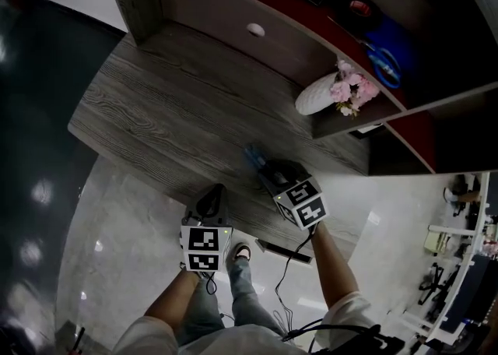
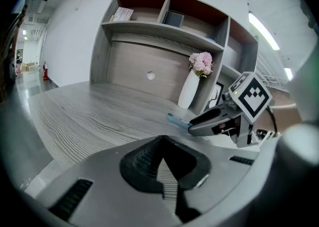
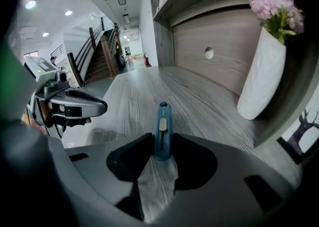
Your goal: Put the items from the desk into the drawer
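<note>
Firmly pinched: a slim blue plastic utility knife sits in the right tongs, low over the front of the grey wood-grain bench.
The pads clamp its near end from both sides, likely so that most of the body stays free for carrying to the drawer, which no view shows. Its long axis runs straight out along the tongs' own line, with the far tip pointing toward the bench's back panel and the pale slider button facing up. Whether the tip touches the wood I cannot tell. The left tongs are clenched on nothing, near the bench's front edge, probably kept free for the drawer. A white ceramic vase of pink flowers stands well apart at the back.
</note>
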Tool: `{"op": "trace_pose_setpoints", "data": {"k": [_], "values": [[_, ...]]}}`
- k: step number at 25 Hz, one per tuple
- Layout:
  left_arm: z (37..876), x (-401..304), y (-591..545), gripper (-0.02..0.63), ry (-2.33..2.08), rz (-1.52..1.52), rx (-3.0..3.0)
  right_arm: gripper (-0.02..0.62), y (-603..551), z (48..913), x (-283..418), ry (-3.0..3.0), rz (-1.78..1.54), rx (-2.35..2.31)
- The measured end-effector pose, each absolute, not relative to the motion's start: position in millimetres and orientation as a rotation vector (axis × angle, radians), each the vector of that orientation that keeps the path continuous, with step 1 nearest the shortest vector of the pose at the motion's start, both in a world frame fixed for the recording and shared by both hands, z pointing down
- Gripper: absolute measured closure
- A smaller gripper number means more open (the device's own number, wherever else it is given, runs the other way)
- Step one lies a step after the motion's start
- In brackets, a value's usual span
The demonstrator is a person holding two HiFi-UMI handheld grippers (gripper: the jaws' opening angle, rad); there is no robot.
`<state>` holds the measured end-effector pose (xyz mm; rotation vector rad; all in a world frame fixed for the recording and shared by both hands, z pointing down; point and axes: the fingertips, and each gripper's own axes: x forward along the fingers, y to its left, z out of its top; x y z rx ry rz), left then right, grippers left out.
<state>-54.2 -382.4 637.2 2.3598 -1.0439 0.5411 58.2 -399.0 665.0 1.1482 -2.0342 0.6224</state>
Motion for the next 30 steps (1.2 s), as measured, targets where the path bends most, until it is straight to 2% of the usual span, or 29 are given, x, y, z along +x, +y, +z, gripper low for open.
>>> {"op": "trace_pose_setpoints", "data": {"k": [30], "values": [[536.2,56.3,-191.3,0.607,-0.705,0.585,2.598,0.469,-166.0,543.6,140.0,-1.953,0.707,1.587]]}}
